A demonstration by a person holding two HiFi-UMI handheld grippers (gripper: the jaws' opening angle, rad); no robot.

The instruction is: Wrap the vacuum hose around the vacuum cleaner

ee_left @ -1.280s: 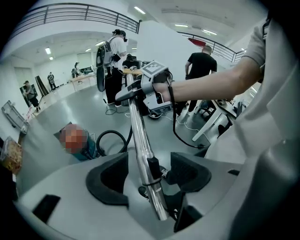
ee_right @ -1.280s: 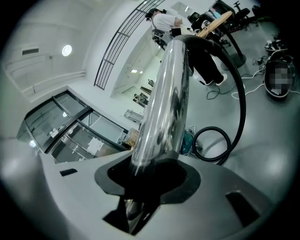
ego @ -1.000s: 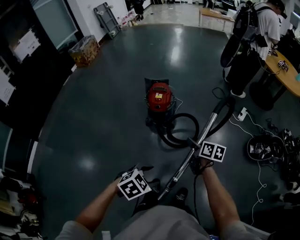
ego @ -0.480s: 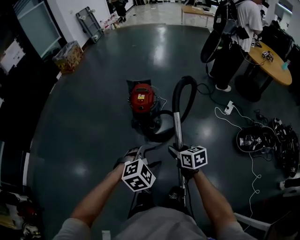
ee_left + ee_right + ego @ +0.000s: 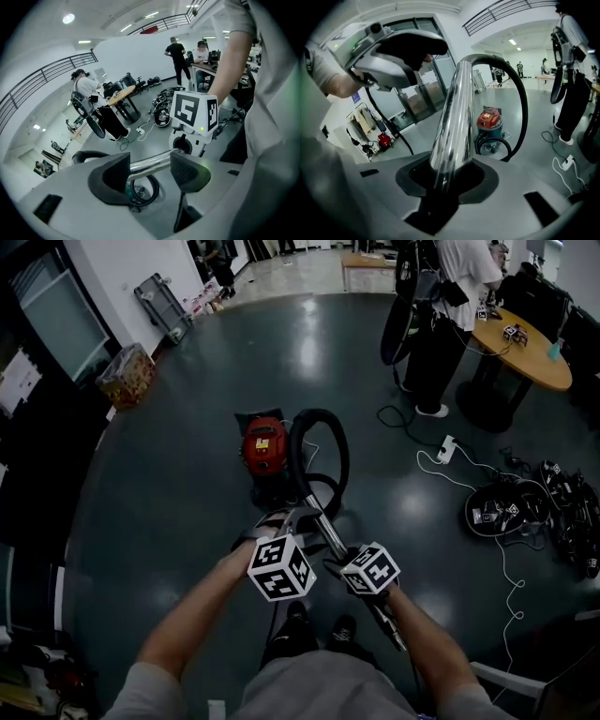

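Note:
The red vacuum cleaner (image 5: 265,448) stands on the dark floor ahead of me. Its black hose (image 5: 319,414) arcs up in a loop beside it and joins a chrome tube (image 5: 323,521). My right gripper (image 5: 341,562) is shut on the chrome tube (image 5: 452,122), and its jaws have just closed a little tighter on it. My left gripper (image 5: 281,521) is open just left of the tube. In the left gripper view the tube (image 5: 150,163) runs crosswise just beyond the two spread pads (image 5: 187,171). The vacuum (image 5: 490,121) and hose (image 5: 521,108) also show in the right gripper view.
A person (image 5: 441,306) stands at the back right by a round wooden table (image 5: 530,352). A power strip (image 5: 445,448) with cables and a pile of gear (image 5: 511,512) lie at the right. A box (image 5: 124,376) sits at the far left. My shoes (image 5: 319,634) are below the grippers.
The tube and hose loop have swung left, close beside the vacuum. My right gripper rolled and moved left with the tube. My left gripper rose and came up next to the tube.

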